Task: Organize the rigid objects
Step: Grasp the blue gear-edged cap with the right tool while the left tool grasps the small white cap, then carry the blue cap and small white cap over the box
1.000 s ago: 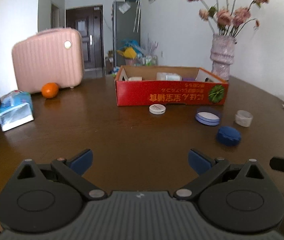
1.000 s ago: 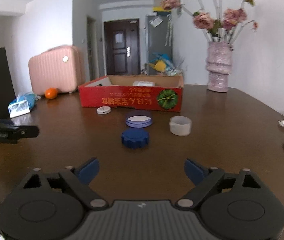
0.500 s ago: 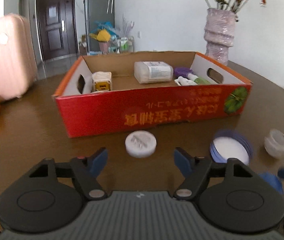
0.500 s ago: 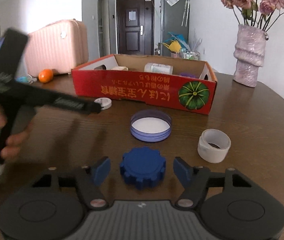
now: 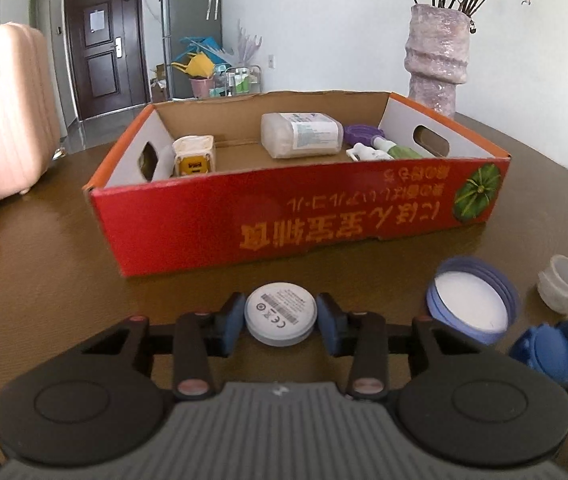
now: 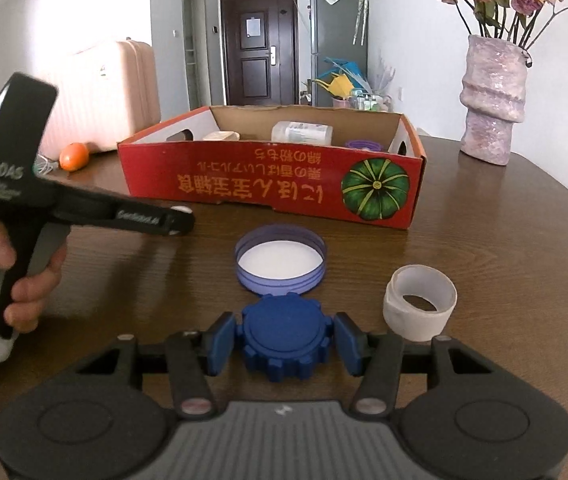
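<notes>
**Two pieces in hand, two loose, box partly filled**

The red cardboard box [image 5: 244, 216] on the tabletop [image 5: 44, 280] already contains a white bottle [image 5: 301, 135] lying on its side, a small yellow-labelled tub [image 5: 195, 156], a purple lid [image 5: 361, 134] and a slim green-and-white item, not identifiable. These count as sorted.

The left gripper [image 5: 280, 319] is clamped on a small white disc [image 5: 280, 314], which rests on the tabletop just in front of the box. The right gripper [image 6: 282, 338] has its jaws closing on a dark blue ribbed cap [image 6: 282, 336]; its pads appear to be against the cap's sides, and the cap is not lifted.

Outstanding: an upturned lilac lid [image 6: 280, 260] and a white tape roll [image 6: 419, 306], both loose near the box. By my assessment, the job is roughly half complete.
</notes>
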`<state>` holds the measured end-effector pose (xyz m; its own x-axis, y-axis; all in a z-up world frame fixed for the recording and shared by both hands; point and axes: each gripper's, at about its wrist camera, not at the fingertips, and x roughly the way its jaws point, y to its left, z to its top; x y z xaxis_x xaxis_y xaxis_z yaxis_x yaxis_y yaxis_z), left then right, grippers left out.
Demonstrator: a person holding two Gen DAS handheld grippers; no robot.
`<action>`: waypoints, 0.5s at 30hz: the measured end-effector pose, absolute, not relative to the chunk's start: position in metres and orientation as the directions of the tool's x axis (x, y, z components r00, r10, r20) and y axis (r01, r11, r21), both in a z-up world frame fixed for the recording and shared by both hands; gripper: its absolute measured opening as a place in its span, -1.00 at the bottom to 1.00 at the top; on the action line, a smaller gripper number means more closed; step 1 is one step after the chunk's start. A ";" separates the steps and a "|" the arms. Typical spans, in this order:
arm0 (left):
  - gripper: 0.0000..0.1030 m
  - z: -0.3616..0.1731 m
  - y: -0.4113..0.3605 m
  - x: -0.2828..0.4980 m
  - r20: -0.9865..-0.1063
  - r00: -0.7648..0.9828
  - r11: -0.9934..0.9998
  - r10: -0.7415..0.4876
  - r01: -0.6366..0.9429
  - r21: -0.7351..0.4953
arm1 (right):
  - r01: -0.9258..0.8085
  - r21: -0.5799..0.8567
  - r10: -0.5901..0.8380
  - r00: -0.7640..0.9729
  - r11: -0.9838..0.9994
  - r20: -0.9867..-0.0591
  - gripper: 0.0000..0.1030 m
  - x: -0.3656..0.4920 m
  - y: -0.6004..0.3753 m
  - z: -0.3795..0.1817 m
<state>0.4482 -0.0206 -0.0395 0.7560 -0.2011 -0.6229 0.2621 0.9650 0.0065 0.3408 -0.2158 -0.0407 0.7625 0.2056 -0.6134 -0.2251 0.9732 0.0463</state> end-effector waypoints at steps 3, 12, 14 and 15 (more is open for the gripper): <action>-0.23 -0.029 -0.013 0.423 -0.610 0.768 0.969 -0.194 0.246 0.001 | -0.222 0.037 0.200 0.776 0.974 -0.598 0.02 0.327 -0.214 -0.031; -0.22 0.013 0.022 0.311 -0.530 0.818 0.972 -0.223 0.230 -0.053 | -0.212 0.023 0.193 0.831 0.977 -0.522 0.02 0.258 -0.210 0.008; -0.23 0.020 0.030 0.287 -0.515 0.828 0.974 -0.221 0.219 -0.064 | -0.211 0.023 0.194 0.841 0.977 -0.506 0.02 0.242 -0.208 0.015; -0.22 0.023 0.035 0.275 -0.507 0.834 0.975 -0.219 0.212 -0.071 | -0.212 0.023 0.195 0.845 0.977 -0.497 0.02 0.234 -0.207 0.018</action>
<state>0.2747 0.0347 0.0228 0.8340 -0.2187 -0.5066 0.2122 0.9746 -0.0715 0.2343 -0.2071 0.0181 0.8452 0.1953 -0.4975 -0.2119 0.9770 0.0235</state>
